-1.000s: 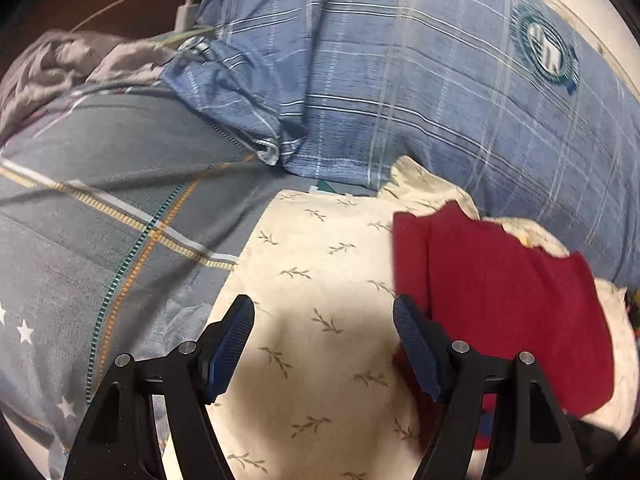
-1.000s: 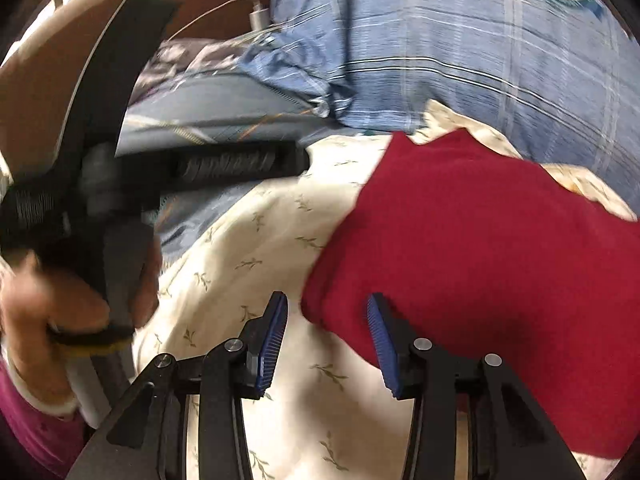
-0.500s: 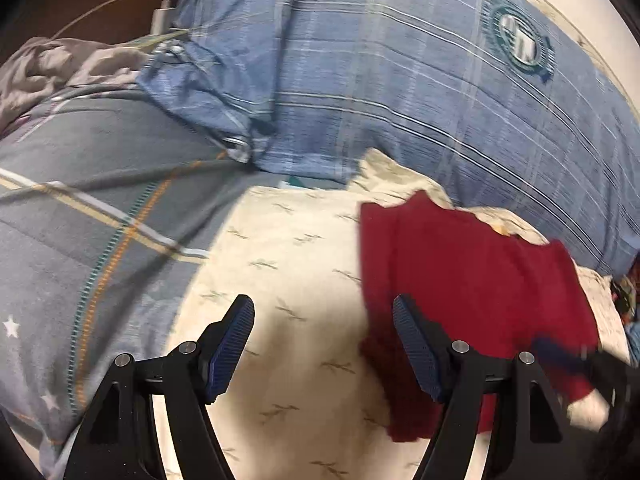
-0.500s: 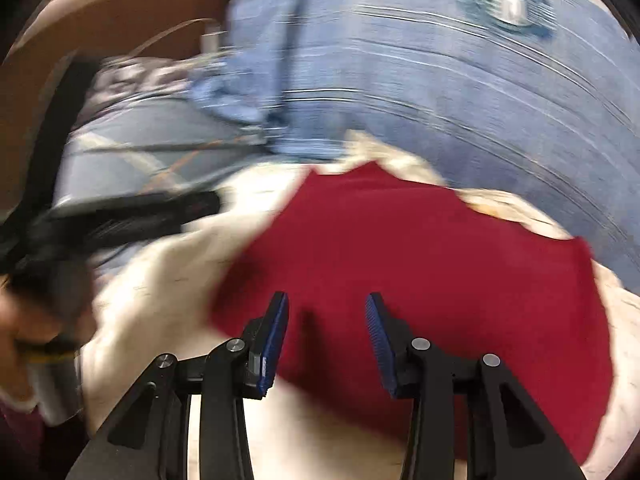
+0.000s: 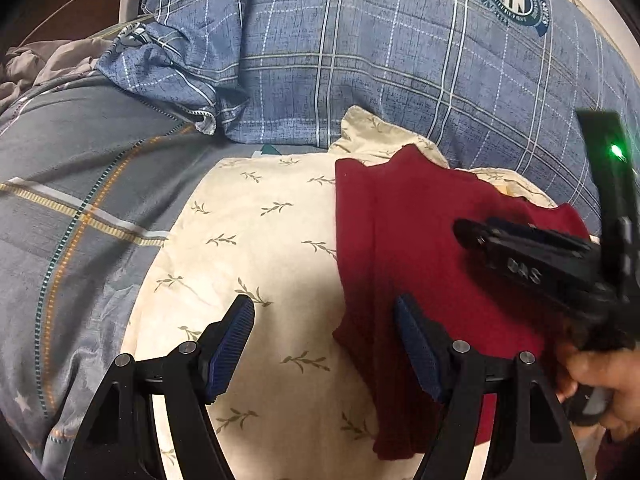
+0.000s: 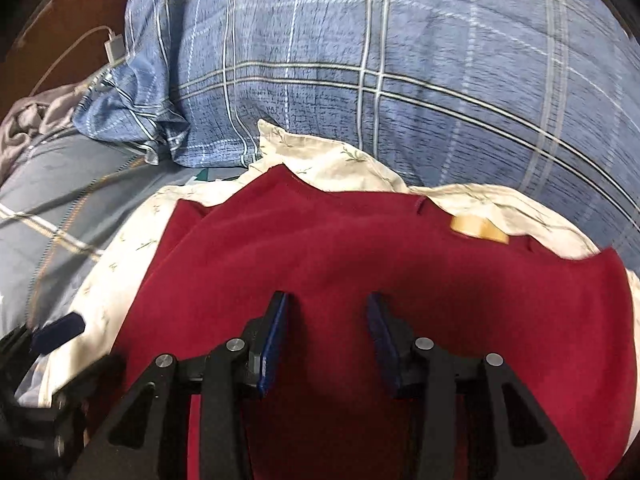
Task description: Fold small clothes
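Note:
A dark red garment [image 5: 420,248] lies folded on a cream leaf-print cloth [image 5: 260,248]. My left gripper [image 5: 324,320] is open and empty; its right finger hovers over the garment's left edge. In the right wrist view the red garment [image 6: 360,264] fills the middle, with a tan label [image 6: 476,230] near its far edge. My right gripper [image 6: 328,312] is open and empty, low over the garment's middle. The right gripper's body [image 5: 536,264] shows at the right of the left wrist view.
A blue plaid pillow [image 5: 400,52] lies behind the cloths. A grey striped bedsheet [image 5: 80,200] spreads to the left. A white charger and cable [image 5: 128,4] lie at the far left, beside crumpled grey fabric [image 5: 48,60]. The left gripper's fingertip [image 6: 60,330] shows at lower left.
My right gripper has moved right and forward, from the garment's left edge to over its middle. My left gripper has shifted slightly toward the garment's left edge. Both stay open.

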Demonstrator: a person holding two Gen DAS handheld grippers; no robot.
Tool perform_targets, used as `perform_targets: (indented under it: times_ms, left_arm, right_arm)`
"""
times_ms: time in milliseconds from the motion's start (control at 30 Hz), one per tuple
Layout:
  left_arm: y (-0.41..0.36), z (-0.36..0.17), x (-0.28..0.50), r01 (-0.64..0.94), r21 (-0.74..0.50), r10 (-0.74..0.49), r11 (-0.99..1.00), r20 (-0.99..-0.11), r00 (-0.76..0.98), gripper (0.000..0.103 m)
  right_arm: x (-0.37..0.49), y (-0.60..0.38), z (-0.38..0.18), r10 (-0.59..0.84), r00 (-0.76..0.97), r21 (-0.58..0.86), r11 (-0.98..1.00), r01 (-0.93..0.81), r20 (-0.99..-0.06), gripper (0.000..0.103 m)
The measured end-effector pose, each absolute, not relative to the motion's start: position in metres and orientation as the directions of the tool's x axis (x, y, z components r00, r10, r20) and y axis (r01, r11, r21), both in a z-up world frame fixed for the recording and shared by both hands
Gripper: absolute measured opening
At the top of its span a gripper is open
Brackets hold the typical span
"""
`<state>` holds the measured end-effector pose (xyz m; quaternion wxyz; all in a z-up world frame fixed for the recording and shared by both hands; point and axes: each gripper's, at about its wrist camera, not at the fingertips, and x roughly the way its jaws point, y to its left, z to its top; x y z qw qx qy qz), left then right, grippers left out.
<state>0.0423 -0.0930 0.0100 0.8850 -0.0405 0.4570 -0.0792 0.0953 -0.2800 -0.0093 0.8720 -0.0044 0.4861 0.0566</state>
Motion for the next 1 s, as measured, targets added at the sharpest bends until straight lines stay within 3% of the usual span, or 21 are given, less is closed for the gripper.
perform_targets:
  times_ms: [467,600,733,1000]
  left_arm:
    - [-0.097,0.001,0.051,0.095,-0.135,-0.165,0.986,-0.801,0.576,0.078]
    - [-0.095,0.002,0.05,0.099,-0.138,-0.17,0.986,-0.803,0.572,0.078]
    - [-0.095,0.003,0.049,0.1,-0.138,-0.17,0.985,-0.803,0.571,0.078]
    - [-0.092,0.005,0.048,0.113,-0.147,-0.186,0.983,-0.807,0.561,0.078]
  right_arm:
    - [0.122,-0.281,-0.021,0.092,0.511,0.065,0.995,-0.071,-0.854,0.047]
    - [0.115,-0.283,-0.004,0.1,0.47,0.09,0.995,-0.044,-0.877,0.053]
    - [0.105,-0.273,0.014,0.149,0.485,0.122,0.989,-0.087,-0.862,0.068]
    - [0.112,-0.243,-0.001,0.15,0.455,0.091,0.985,-0.149,-0.878,0.068]
